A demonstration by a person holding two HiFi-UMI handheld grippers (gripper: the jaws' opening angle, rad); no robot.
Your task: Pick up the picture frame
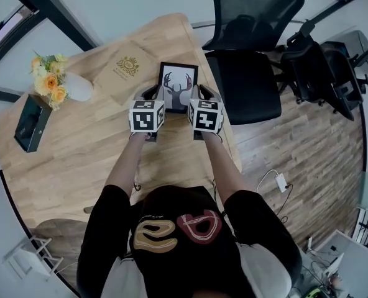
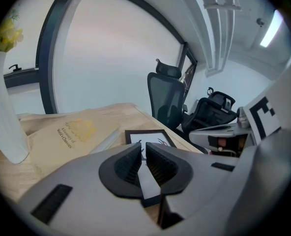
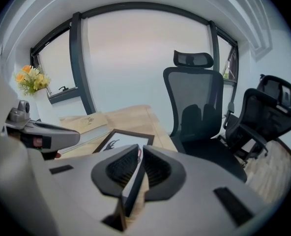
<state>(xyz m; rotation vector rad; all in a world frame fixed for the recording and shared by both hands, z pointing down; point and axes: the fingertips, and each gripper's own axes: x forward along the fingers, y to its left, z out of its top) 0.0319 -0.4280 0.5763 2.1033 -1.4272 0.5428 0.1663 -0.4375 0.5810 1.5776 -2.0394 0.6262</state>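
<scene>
Two-sided hold: left gripper [image 2: 143, 151] fingers closed on the picture frame [image 1: 178, 79] at 8 o'clock, right gripper [image 3: 139, 155] fingers likewise at 4 o'clock, likely so it lifts level off the bench [image 1: 97, 148].

On my left, a tan hardcover book with a gold crest [image 1: 127, 67] lies just beside the black-framed deer picture [image 1: 178, 82], closing that side. Farther left stand a white vase of yellow flowers [image 1: 77, 87] and a dark rectangular box [image 1: 32, 123]. The light wooden table [image 1: 91, 160] is bare toward me. A black mesh office chair [image 1: 249, 73] crowds its right edge.
</scene>
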